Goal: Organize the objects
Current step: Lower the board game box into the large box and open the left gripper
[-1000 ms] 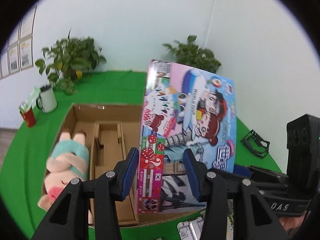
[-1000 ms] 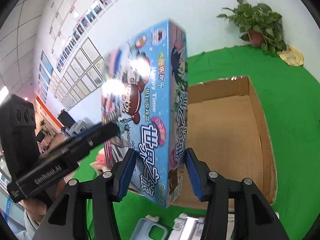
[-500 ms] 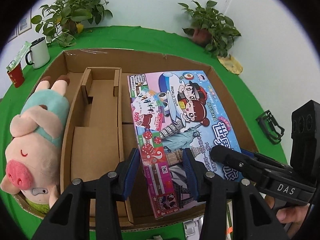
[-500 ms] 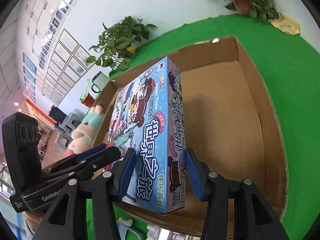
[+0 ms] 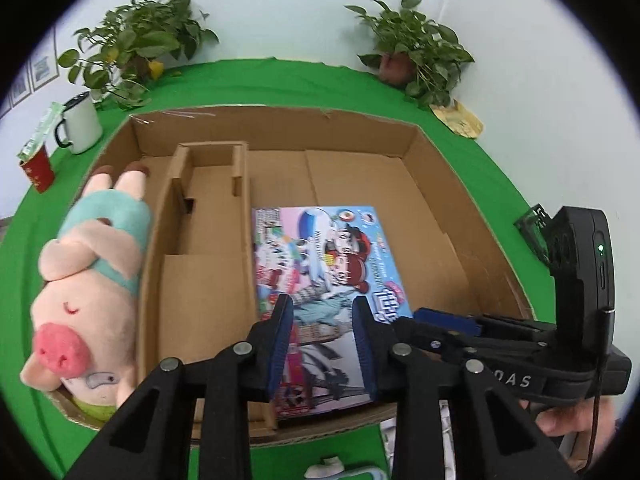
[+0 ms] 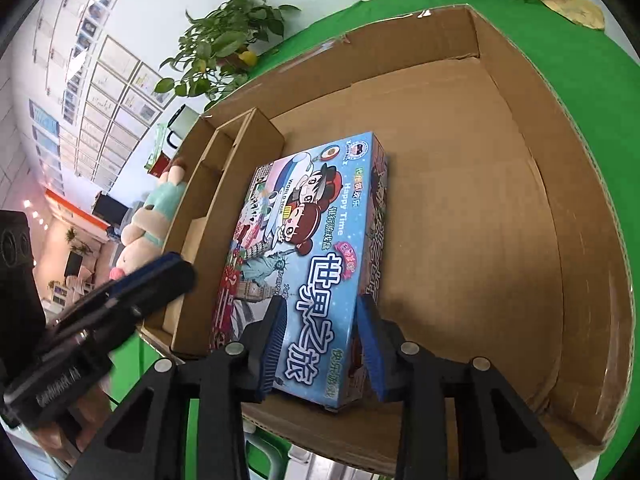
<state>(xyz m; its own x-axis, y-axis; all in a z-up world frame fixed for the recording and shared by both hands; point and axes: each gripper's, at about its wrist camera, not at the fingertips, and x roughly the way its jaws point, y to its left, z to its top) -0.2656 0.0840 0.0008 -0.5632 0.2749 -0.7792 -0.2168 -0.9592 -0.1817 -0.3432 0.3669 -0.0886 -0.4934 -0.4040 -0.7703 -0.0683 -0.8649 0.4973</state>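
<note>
A green-covered surface [image 5: 280, 80] carries two potted plants at its far edge: one at far left [image 5: 136, 52], one at far right [image 5: 416, 56]. A white enamel mug [image 5: 82, 122] stands beside a red cup [image 5: 38, 168] holding a green packet [image 5: 40, 136]. Framed documents [image 6: 116, 88] cover the wall.

Printed on the game box [image 6: 308, 240]: "Happy Time", "WORLD TOUR", large "世界之旅" toward 6 o'clock. On the right gripper [image 5: 444, 322] body, at 4 o'clock: "DAS", possibly cut off.
</note>
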